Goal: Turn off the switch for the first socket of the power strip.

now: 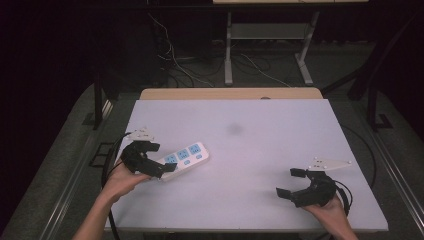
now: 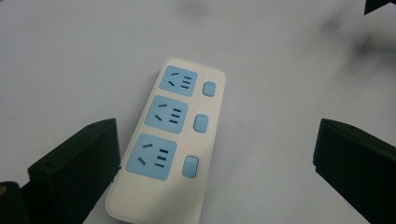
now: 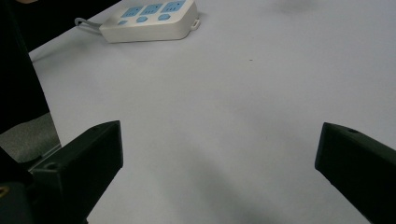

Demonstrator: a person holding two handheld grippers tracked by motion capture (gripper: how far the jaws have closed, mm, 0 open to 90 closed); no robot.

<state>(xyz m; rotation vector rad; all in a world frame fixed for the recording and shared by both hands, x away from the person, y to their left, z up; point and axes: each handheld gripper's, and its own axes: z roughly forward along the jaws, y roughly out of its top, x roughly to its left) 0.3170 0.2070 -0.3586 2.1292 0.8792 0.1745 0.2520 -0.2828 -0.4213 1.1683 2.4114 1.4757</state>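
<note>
Writing: none that you can read on the power strip; its cream body carries three blue socket faces in a row, each with a small blue rounded button beside it, and no brand mark shows.
Power strip: it lies flat on the white surface, toward your left side, long axis running diagonally away from you to the right; a grey cord leaves its near end in the right gripper view.
Left gripper: your left gripper sits over the near end of the strip; its fingers are spread wide, one touching or just beside the strip's near left edge, the other well off to the right with bare surface between it and the strip.
Right gripper: your right gripper hovers low over the near right part of the surface, well apart from the strip, fingers spread wide with nothing between them.
Around: a faint dark smudge marks the surface beyond the strip; a wooden edge runs along the far side; cables and table legs stand on the dark floor behind.
In the way: nothing lies between either gripper and the strip.
</note>
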